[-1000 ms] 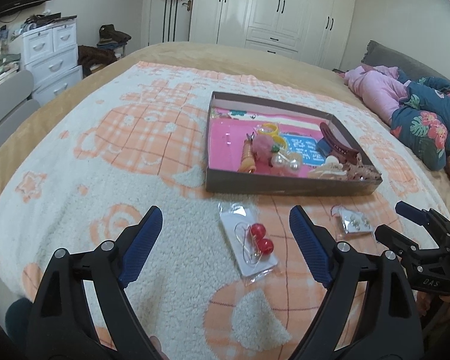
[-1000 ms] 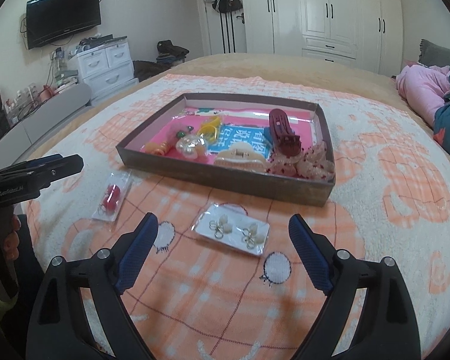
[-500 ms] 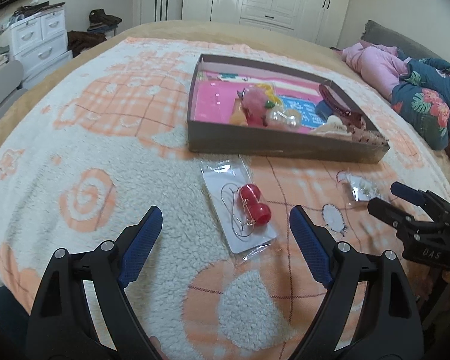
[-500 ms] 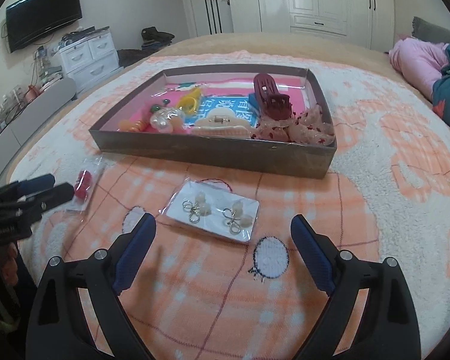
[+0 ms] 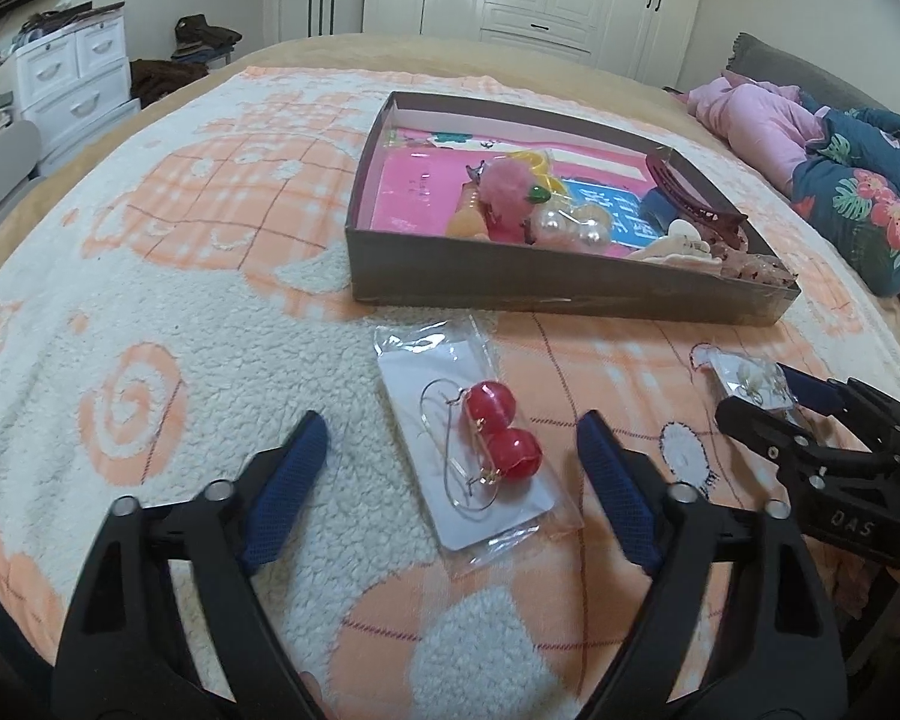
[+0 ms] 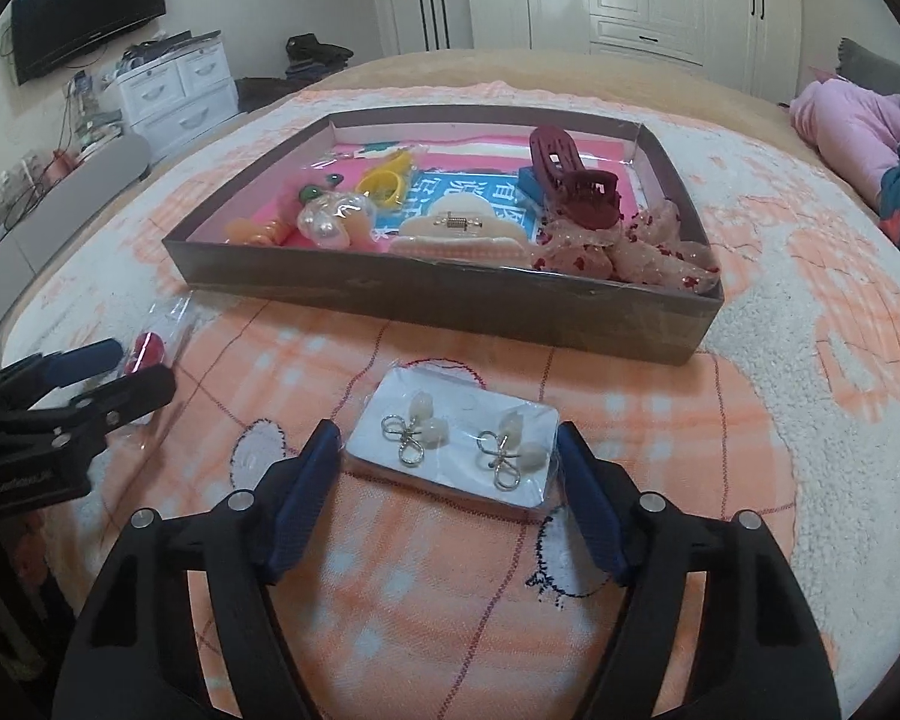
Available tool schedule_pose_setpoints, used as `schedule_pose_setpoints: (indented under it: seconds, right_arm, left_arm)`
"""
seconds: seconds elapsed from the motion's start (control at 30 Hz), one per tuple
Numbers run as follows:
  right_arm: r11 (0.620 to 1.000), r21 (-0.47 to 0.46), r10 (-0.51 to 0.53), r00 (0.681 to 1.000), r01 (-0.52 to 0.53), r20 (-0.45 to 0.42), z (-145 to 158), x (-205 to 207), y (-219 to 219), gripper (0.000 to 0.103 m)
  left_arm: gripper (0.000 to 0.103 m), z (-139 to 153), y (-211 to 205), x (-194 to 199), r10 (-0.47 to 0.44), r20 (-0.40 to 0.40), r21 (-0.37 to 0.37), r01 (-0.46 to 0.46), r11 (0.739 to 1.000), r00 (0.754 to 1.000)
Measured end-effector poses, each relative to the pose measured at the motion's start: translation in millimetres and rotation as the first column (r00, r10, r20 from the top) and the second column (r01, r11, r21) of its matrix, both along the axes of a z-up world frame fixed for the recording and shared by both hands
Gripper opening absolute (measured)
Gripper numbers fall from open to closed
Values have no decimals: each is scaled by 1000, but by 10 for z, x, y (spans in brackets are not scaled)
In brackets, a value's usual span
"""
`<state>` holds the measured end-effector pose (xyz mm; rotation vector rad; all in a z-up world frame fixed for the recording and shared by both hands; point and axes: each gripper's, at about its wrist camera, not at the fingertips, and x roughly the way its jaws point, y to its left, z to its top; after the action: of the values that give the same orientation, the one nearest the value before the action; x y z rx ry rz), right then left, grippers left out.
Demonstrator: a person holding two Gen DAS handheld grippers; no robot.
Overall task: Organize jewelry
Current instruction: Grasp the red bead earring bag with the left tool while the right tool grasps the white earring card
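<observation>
Left wrist view: my left gripper (image 5: 450, 450), jaws closing but not yet touching, straddles the red earring card (image 5: 480, 438) on the blanket (image 5: 150, 312). Right wrist view: my right gripper (image 6: 450, 450) closes likewise around the white earring card (image 6: 456, 450). Step: grasping. Next, I judge, pinch both and lift toward the box (image 6: 450, 300).
</observation>
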<state>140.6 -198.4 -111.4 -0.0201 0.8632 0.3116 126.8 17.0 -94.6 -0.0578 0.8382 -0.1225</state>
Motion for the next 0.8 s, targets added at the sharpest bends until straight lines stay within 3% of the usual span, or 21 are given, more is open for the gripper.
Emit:
schedule_pose_setpoints:
  seconds: [0.1, 0.17, 0.8]
  right_arm:
    - [1000, 8, 9, 1000, -9, 2, 17, -30, -12, 70]
    - [1000, 14, 14, 1000, -14, 8, 43, -63, -20, 69]
    - [998, 61, -41, 991, 33, 130, 481, -258, -320, 69]
  left_arm:
    - [46, 3, -53, 22, -15, 1, 18, 15, 1000, 1000]
    - [41, 13, -79, 12, -26, 2, 21, 26, 999, 1000]
    - [37, 399, -320, -138, -120, 66, -28, 122, 992, 991]
